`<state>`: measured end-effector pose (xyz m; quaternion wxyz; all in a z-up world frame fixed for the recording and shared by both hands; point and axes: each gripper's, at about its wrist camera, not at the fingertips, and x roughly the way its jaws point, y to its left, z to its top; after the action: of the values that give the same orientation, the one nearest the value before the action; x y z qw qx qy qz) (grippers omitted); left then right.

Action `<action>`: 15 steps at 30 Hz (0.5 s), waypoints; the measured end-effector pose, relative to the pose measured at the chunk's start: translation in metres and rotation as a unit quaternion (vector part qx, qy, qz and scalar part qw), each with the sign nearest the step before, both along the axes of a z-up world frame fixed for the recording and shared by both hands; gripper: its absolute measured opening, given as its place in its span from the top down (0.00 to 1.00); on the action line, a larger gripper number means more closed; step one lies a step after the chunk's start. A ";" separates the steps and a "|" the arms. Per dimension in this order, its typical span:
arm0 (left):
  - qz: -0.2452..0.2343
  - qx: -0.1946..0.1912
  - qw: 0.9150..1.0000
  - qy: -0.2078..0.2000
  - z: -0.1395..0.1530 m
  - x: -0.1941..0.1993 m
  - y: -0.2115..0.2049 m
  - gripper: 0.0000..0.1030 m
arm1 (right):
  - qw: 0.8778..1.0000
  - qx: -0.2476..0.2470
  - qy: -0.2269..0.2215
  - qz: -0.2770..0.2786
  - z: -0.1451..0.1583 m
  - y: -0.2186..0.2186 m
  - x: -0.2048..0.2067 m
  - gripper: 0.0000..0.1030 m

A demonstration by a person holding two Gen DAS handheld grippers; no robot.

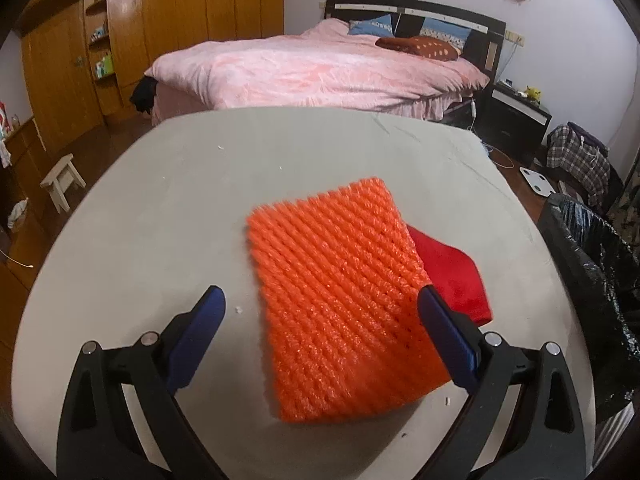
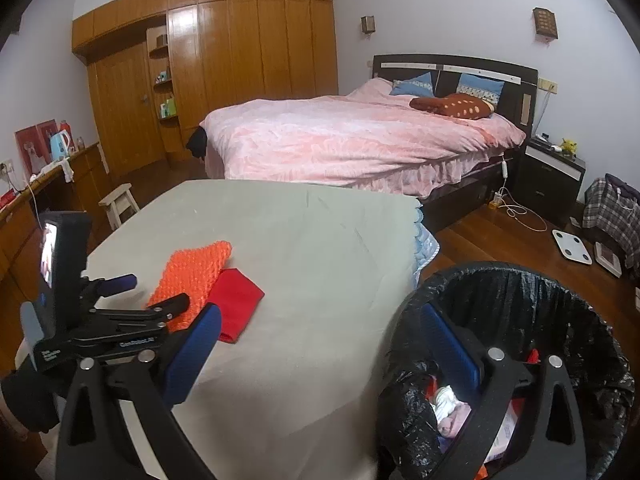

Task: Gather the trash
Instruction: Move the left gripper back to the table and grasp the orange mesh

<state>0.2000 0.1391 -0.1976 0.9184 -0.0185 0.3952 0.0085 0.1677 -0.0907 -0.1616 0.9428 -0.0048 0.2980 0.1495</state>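
Left wrist view: orange foam net [image 1: 340,300], long axis toward the bed [image 1: 320,68].

A foam net [image 1: 340,300] lies on the table [image 1: 160,220], overlapping a cloth [image 1: 452,280]; bin [image 2: 520,300] right.

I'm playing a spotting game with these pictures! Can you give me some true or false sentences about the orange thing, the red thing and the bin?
1. The orange foam net lies partly on top of the red piece. True.
2. The left gripper is shut on the orange foam net. False: it is open, with the net between its fingers.
3. The bin has a black bag in it. True.
4. The bin is empty. False: some trash already lies inside.
5. The right gripper holds the red piece. False: it is open and holds nothing.
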 end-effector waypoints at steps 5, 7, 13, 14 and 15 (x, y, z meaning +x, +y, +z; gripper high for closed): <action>-0.015 -0.023 1.000 0.012 -0.008 0.006 -0.002 0.20 | 1.000 -0.005 0.003 0.003 -0.002 0.005 0.002 0.06; -0.024 -0.037 0.999 0.016 -0.010 0.006 -0.003 0.28 | 1.000 -0.004 0.004 0.002 -0.003 0.006 0.001 0.06; -0.032 -0.062 0.998 0.011 -0.008 0.002 -0.007 0.57 | 1.000 -0.007 0.004 0.003 -0.001 0.009 0.000 0.06; -0.031 -0.063 0.998 0.008 -0.007 0.000 -0.008 0.63 | 1.000 -0.007 0.004 0.002 -0.001 0.008 0.000 0.06; -0.028 -0.064 0.998 0.006 -0.005 -0.002 -0.007 0.70 | 1.000 -0.008 0.003 0.002 0.000 0.008 0.000 0.06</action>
<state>0.1982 0.1316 -0.2022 0.9129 -0.0660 0.4004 -0.0429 0.1678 -0.0825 -0.1621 0.9416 -0.0121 0.3020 0.1487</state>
